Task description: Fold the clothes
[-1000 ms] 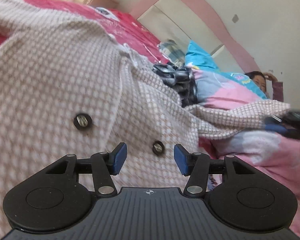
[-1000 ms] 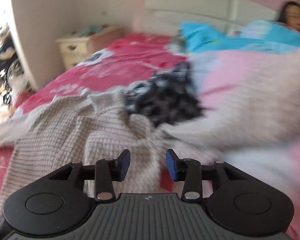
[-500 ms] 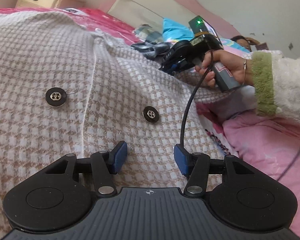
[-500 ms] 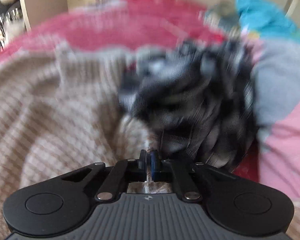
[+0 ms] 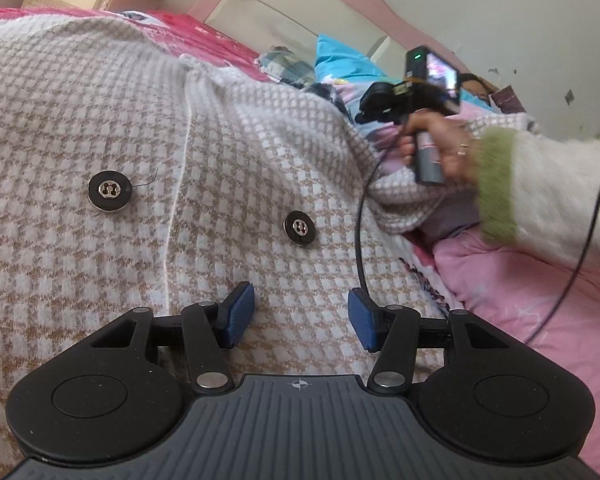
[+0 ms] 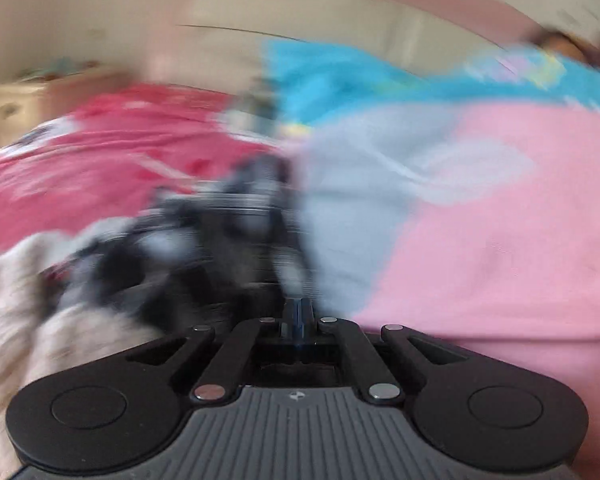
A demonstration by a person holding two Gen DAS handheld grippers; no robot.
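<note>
- Lying spread over the red bed sheet [image 5: 204,36], the checked knit cardigan [image 5: 100,100] fills the left wrist view, front side up. One black button [image 5: 110,191] is at 10 o'clock from the left tool [image 5: 301,316] and a second button [image 5: 299,228] is at 12 o'clock.
- The left tool hovers low over the lower front of the cardigan. Its blue pads stand apart and hold nothing.
- At 2 o'clock in this view a hand [image 5: 440,148] carries the right tool above the edge of the pink quilt [image 5: 520,300]. The right side of the cardigan rises in a ridge toward it, and the cardigan sleeve [image 5: 404,204] hangs bunched below the hand.
- In its own view the right tool [image 6: 298,318] has its pads pressed together. The picture is much blurred, so I cannot tell if cloth is pinched between them. A dark patterned garment [image 6: 172,256] lies at 10 o'clock from it, with the cardigan at 8 o'clock.
- My judgement of the step: the right-side sleeve is being handled, either pulled out flat or brought over the body. The pictures fit both, so I do not decide.
- The body is not yet a compact fold; it lies wide on the bed.
- For the next move, the sleeve needs a firm pinch near its cuff, and the loose knit must stay smooth. The left tool is well placed to press or grip the front panel so that it does not slide.
</note>
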